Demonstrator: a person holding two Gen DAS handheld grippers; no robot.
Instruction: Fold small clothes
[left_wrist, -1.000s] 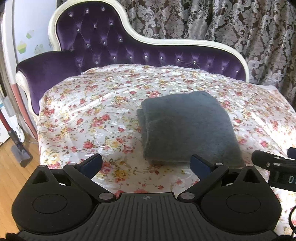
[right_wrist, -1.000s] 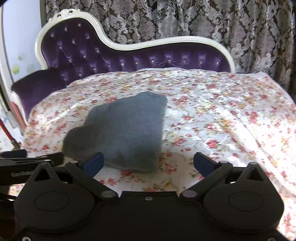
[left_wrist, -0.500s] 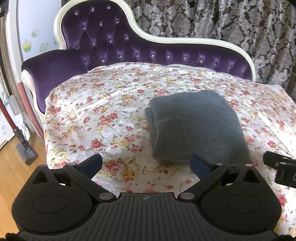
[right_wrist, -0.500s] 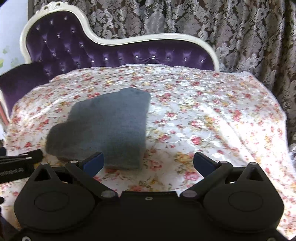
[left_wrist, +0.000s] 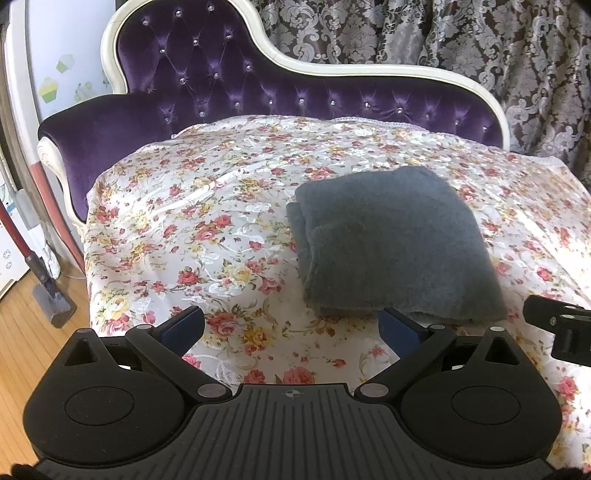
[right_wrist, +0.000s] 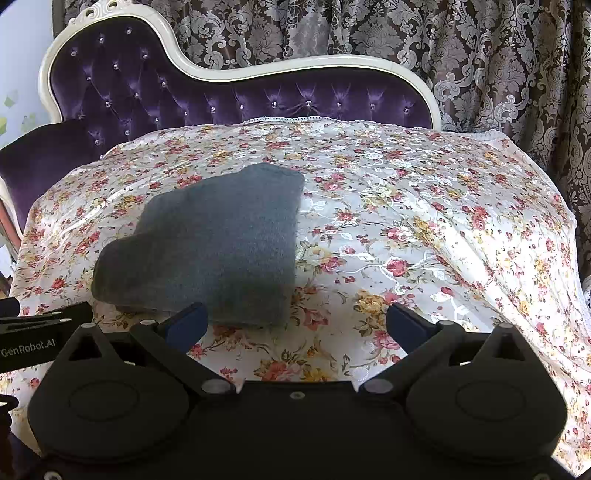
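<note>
A purple tufted chaise (left_wrist: 229, 88) carries a floral cover (left_wrist: 207, 236) over its seat. On that cover lies the grey garment (left_wrist: 391, 243) — folded into a thick, fuzzy, roughly square bundle, layered edges showing at its 9 o'clock side. It sits at 1 o'clock from the left gripper (left_wrist: 291, 326) and 11 o'clock from the right gripper (right_wrist: 295, 323). Both grippers hang spread wide, holding nothing — apart from the cloth.

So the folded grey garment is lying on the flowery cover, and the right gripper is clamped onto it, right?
Not quite. The folded grey garment does lie on the flowery cover, but the right gripper is open and empty, as the right wrist view shows.
</note>
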